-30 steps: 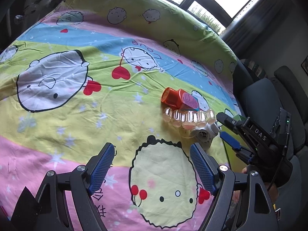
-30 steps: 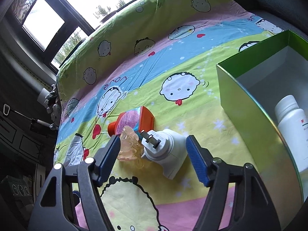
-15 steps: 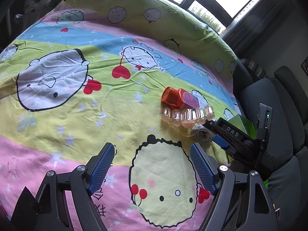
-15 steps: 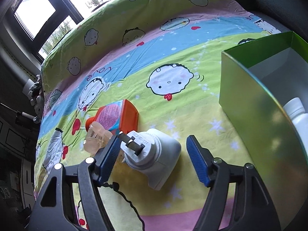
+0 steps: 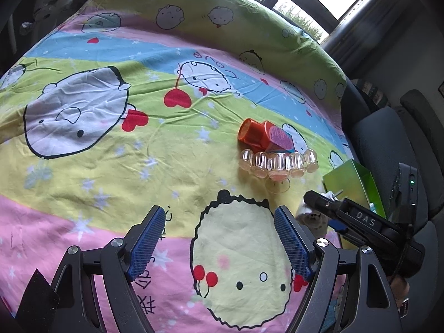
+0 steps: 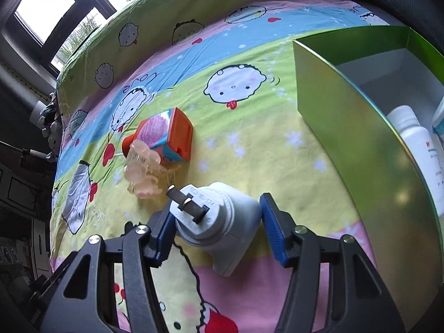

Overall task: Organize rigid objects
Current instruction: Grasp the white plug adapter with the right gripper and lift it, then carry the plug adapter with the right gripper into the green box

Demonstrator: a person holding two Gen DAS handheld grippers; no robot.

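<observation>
White hard plastic sits between my right claw (image 6: 215,222)'s blue pads: the plug (image 6: 219,219), lying on the sheet (image 6: 249,144) with its two metal prongs up toward the lens. The jaws are closing on it; the left pad looks to touch its round collar, while the right pad stands just beside the body, so I do not yet call it held. I judge it light, stiff and a little slick, and not fragile. The best hold seems to be across the broad body below the collar, where the sides are flatter. The prongs are poor places, and the rounded collar could squirt out under a squeeze. The soft sheet gives, so the plug may tip as the pads meet it.

My left claw (image 5: 219,238) hangs open over the sheet with nothing between its pads.

Beyond the plug lies a clear ribbed clip (image 6: 141,172), probably brittle, touching an orange bottle (image 6: 163,136) on its side. To the right stands the green box (image 6: 360,127), with a white bottle (image 6: 416,144) already inside; that looks to be where the plug belongs.
</observation>
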